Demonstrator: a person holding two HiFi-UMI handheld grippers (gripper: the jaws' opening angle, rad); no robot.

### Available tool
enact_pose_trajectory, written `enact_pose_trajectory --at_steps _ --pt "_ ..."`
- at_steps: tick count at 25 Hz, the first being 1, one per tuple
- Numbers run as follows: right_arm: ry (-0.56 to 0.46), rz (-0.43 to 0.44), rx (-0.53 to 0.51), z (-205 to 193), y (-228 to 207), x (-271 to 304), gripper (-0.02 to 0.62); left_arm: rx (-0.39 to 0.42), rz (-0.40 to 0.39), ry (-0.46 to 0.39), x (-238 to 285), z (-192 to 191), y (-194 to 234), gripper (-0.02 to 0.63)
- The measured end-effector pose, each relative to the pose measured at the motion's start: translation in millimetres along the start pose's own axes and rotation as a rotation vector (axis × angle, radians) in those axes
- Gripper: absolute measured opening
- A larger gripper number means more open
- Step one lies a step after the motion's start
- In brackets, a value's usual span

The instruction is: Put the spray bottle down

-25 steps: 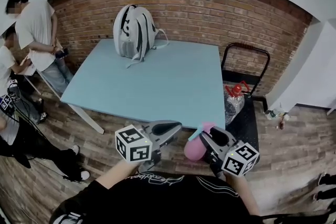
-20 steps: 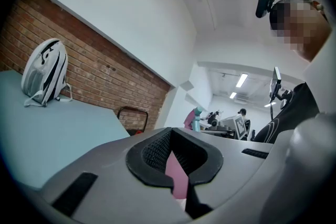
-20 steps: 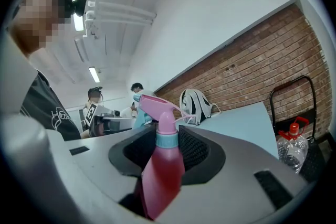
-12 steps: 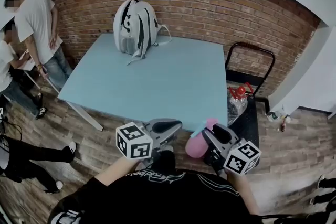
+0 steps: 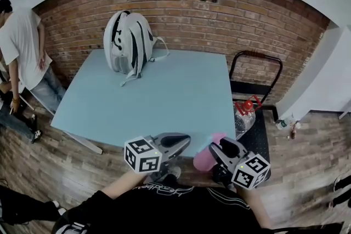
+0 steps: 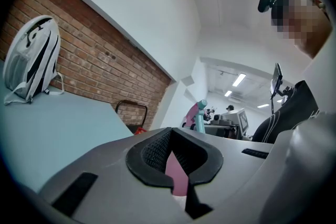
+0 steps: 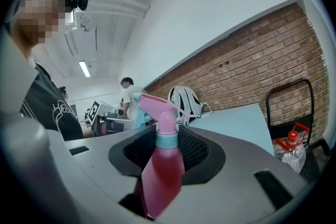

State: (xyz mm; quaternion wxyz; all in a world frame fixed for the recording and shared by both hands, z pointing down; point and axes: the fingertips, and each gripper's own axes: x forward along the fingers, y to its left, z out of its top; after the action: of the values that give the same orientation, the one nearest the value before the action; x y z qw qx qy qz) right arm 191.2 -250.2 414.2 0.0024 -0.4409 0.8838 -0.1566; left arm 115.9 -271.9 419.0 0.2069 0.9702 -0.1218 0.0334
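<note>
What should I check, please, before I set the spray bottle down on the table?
1. Grip: the right gripper is shut on the neck of the pink spray bottle: ok.
2. Landing spot: the near part of the light blue table is bare: ok.
3. Bottle over the tabletop: in the head view it sits at the table's near edge: cannot tell.
4. Obstacles: the white backpack stands at the far left, apart from that spot: ok.
5. Other hand: the left gripper is beside the bottle, with its jaws a narrow gap apart and nothing between them: ok.
6. Bystander: a person stands off the table's left side, away from the spot: ok.
</note>
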Motion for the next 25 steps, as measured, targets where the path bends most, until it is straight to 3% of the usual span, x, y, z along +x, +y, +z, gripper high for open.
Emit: enact_pose_trajectory --at_steps 13,25 --pt "0.030 0.033 0.042 -3 -50 69 0.135 -0.064 0.054 0.028 12 -1 76 0.008" --pt "0.057 0.044 -0.062 12 -79 136 0.135 -0.054 0.104 0.027 19 27 131 0.008"
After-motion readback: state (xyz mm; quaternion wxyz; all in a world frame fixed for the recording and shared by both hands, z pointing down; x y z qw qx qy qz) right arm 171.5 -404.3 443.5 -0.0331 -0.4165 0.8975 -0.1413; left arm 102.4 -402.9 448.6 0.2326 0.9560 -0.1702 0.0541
